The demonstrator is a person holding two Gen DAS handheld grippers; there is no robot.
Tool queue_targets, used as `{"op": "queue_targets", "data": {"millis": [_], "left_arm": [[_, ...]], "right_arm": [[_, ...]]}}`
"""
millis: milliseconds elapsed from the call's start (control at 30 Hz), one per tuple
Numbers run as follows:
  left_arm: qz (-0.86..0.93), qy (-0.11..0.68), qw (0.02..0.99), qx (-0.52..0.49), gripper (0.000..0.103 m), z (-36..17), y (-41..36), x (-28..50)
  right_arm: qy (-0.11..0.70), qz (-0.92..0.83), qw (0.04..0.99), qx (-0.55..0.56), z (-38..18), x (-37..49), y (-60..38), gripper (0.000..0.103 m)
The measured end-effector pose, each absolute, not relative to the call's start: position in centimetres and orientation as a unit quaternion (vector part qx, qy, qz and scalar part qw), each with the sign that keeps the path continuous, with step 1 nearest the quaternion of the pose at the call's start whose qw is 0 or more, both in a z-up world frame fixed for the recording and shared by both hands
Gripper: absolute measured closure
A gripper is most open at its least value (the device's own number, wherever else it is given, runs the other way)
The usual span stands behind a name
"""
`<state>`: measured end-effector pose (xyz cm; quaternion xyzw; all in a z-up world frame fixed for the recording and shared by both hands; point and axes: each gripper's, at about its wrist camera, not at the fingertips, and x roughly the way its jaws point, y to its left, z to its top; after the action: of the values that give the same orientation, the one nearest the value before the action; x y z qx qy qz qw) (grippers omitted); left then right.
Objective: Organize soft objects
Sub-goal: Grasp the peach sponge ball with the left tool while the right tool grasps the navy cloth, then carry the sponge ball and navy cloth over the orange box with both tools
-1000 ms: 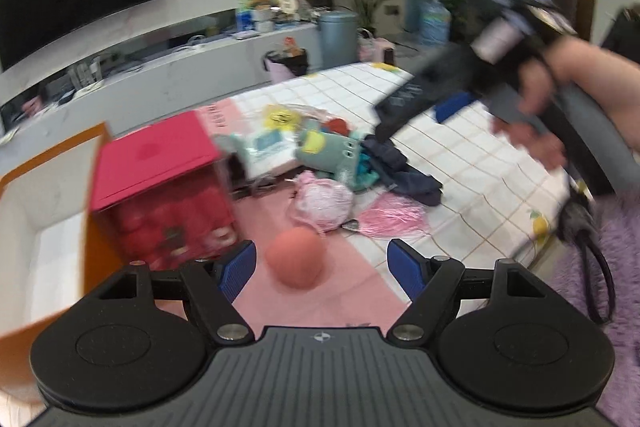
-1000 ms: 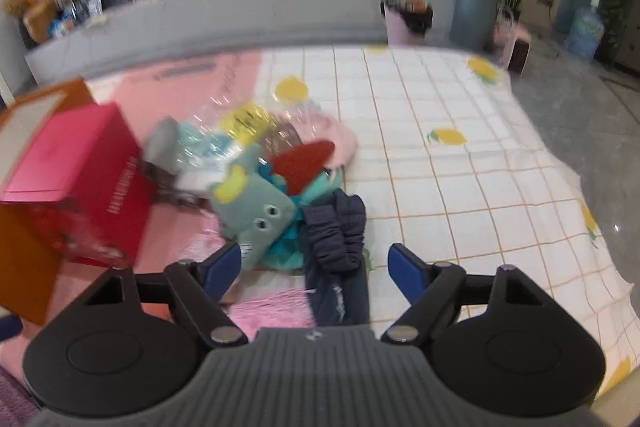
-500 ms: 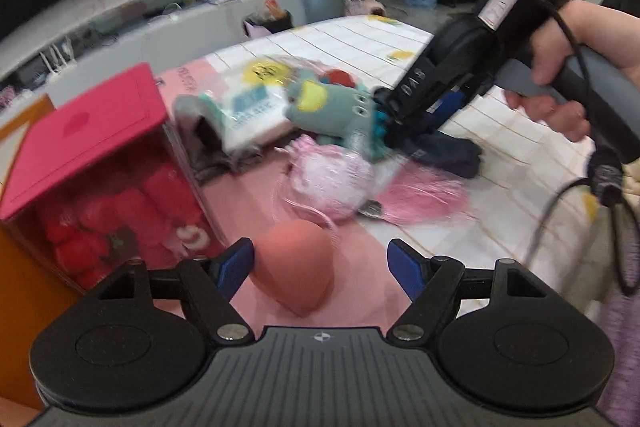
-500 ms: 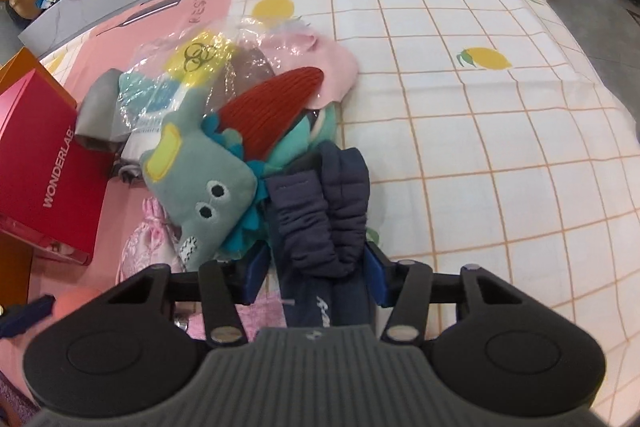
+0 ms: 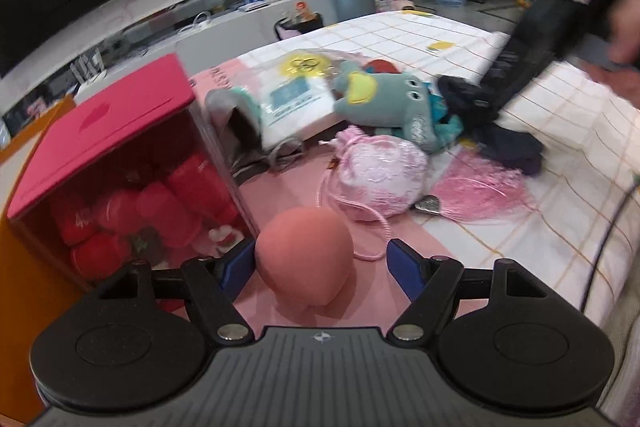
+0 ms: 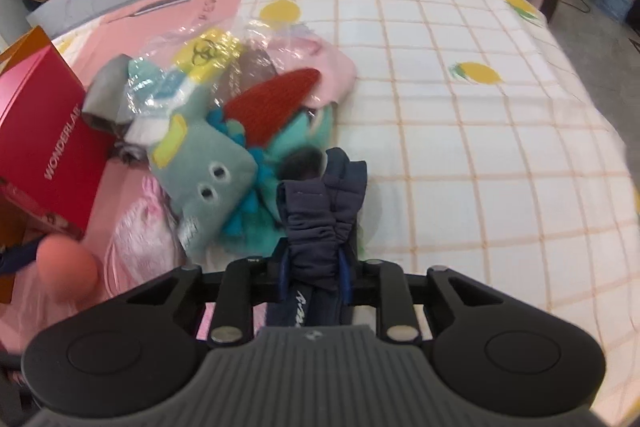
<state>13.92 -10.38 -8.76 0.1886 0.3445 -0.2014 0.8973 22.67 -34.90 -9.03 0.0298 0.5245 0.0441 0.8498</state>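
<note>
Looking along the left gripper (image 5: 321, 264), its two blue-padded fingers stand spread, closing slightly, with one smooth, egg-shaped peach ball (image 5: 305, 260) between them; the left pad sits at its edge, the right pad clear of it. The ball lies on the pink part of the bed cover (image 5: 532, 239). Beside it stands one red box (image 5: 116, 163) with a clear front, full of rounded red plush pieces. Further off lie one crinkly pink drawstring pouch (image 5: 380, 179), one pink tinsel tuft (image 5: 484, 191), one grey-green plush toy (image 5: 384, 103) with a yellow patch, and one clear plastic packet (image 5: 296, 95).

From the right wrist, the right gripper (image 6: 314, 277) has just been closing and now pinches one dark navy quilted garment (image 6: 322, 211), puffy and gathered, between its blue pads. The garment lies on the checked cover, touching the plush toy (image 6: 204, 167), which shows two button eyes and blue felt spikes. One ribbed red piece (image 6: 272, 103) lies behind it.
</note>
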Motion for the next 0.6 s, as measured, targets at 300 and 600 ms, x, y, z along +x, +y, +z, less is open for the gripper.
{"op": "queue_targets", "data": {"millis": [300, 600], "left_arm": [[-0.180, 0.352, 0.904, 0.161, 0.045, -8.8, -9.0, 14.8], [-0.205, 0.355, 0.904, 0.122, 0.048, -8.1, -8.0, 13.7]], "right_arm": [[0.535, -0.017, 0.843, 0.059, -8.6, 20.2, -38.6, 0.080], [0.535, -0.020, 0.841, 0.081, -9.5, 21.4, -38.2, 0.064]]}}
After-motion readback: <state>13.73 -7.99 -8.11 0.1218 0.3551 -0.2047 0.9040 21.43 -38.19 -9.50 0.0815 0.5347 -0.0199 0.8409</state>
